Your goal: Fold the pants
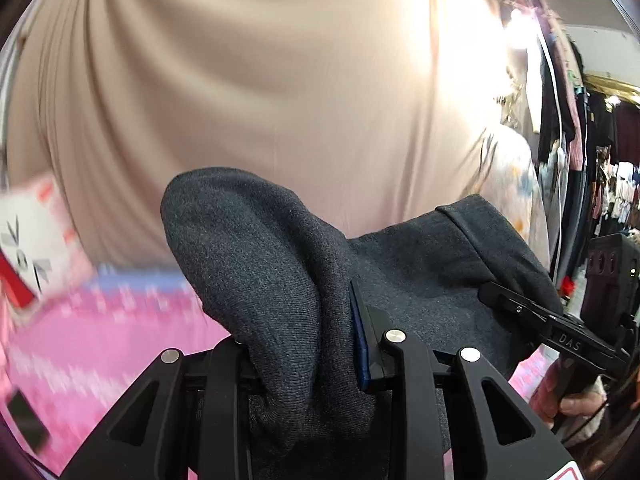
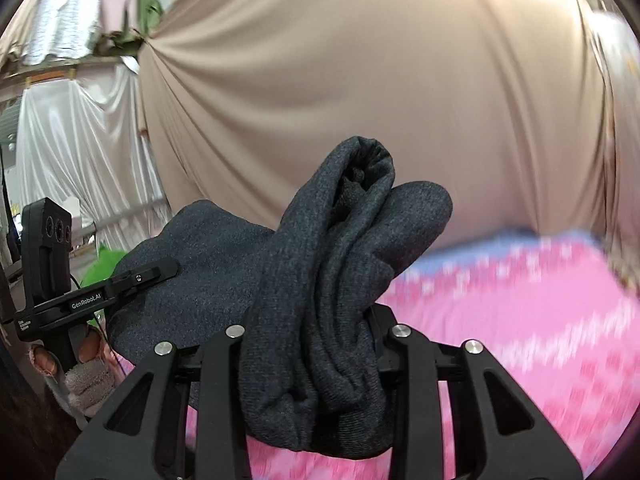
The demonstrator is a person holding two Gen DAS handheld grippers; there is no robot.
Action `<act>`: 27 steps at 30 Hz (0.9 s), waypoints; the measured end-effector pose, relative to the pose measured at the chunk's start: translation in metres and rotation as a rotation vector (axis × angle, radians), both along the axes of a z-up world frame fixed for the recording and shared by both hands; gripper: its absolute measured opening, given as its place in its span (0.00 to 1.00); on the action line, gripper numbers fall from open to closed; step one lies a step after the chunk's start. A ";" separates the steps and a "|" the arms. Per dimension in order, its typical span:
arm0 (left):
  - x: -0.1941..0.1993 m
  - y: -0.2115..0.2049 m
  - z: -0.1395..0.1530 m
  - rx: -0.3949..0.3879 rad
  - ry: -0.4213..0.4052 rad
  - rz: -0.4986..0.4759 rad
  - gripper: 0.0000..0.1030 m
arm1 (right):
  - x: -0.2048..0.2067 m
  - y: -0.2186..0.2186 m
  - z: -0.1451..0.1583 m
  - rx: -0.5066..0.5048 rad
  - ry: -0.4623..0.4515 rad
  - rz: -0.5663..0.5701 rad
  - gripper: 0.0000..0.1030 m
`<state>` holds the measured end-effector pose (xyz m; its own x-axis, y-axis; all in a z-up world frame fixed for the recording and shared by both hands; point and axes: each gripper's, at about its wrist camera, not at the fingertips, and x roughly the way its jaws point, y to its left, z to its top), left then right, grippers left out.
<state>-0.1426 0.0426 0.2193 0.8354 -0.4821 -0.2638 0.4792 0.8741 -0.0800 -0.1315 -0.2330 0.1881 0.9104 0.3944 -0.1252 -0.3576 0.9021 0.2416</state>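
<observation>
1. Left wrist view: our left gripper (image 1: pixel 304 344) is clamped on a bunched fold of the dark grey knit pants (image 1: pixel 420 268).
2. Our right gripper (image 2: pixel 312 344) pinches another fold; the pants hang between both above the pink patterned cloth (image 2: pixel 520 320).

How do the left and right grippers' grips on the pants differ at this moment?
The left gripper pinches a fairly smooth, rounded fold of the dark grey pants, and a blue pad shows on one finger. The right gripper clamps a thicker, twisted bunch with several creases, and its pads are hidden by cloth. Both are shut on the same garment, held up above the pink patterned surface.
</observation>
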 end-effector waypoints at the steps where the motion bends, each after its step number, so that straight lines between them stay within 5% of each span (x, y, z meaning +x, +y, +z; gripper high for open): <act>1: 0.000 -0.001 0.013 -0.002 -0.051 0.008 0.24 | 0.002 0.002 0.009 -0.005 -0.027 -0.005 0.31; 7: 0.008 -0.007 0.062 -0.004 -0.271 0.060 0.25 | 0.032 0.005 0.058 -0.008 -0.183 -0.019 0.31; 15: 0.075 -0.022 0.093 0.014 -0.358 0.153 0.27 | 0.097 0.001 0.089 0.018 -0.271 -0.025 0.31; 22: 0.184 -0.037 0.066 0.002 -0.228 0.173 0.29 | 0.207 -0.016 0.054 0.068 -0.147 -0.044 0.32; 27: 0.291 -0.061 -0.012 0.067 -0.057 0.197 0.29 | 0.296 -0.023 -0.023 0.066 0.028 -0.076 0.32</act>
<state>0.1485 -0.0187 0.2074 0.9263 -0.2907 -0.2399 0.3003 0.9538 0.0038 0.1648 -0.2558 0.1648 0.9346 0.3322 -0.1269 -0.2807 0.9083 0.3103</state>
